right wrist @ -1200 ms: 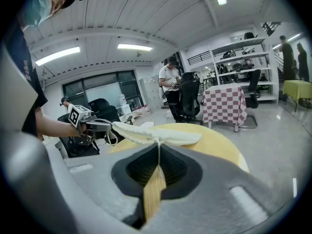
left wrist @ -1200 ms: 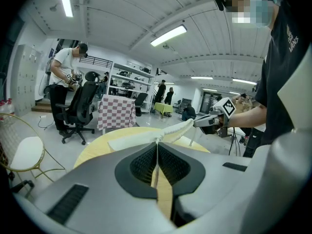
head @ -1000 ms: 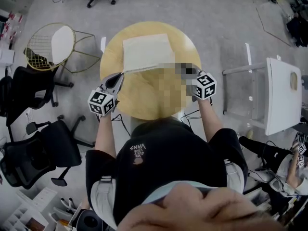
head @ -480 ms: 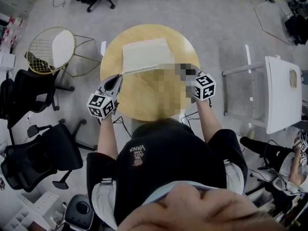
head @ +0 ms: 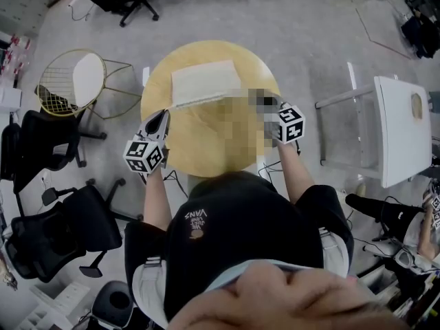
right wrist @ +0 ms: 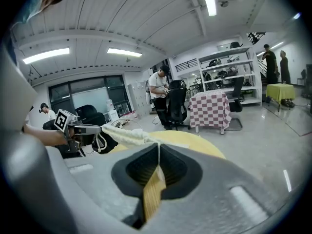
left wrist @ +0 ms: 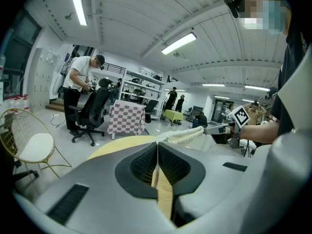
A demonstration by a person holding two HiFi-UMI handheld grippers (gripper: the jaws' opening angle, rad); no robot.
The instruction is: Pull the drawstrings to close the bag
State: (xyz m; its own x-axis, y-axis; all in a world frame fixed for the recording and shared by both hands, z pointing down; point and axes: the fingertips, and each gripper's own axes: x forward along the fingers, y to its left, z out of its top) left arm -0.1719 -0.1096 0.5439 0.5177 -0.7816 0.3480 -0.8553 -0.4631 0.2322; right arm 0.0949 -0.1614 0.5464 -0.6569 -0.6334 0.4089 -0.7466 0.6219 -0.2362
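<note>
The flat cream fabric drawstring bag (head: 206, 81) lies on the far half of the round yellow wooden surface (head: 185, 139). Its gathered mouth (left wrist: 184, 134) runs left-right between the left gripper (left wrist: 157, 143) and the right gripper (right wrist: 158, 145). Both sets of fingers are clamped on the thin cream drawstrings (right wrist: 152, 141). Pull outward along this axis.
</note>
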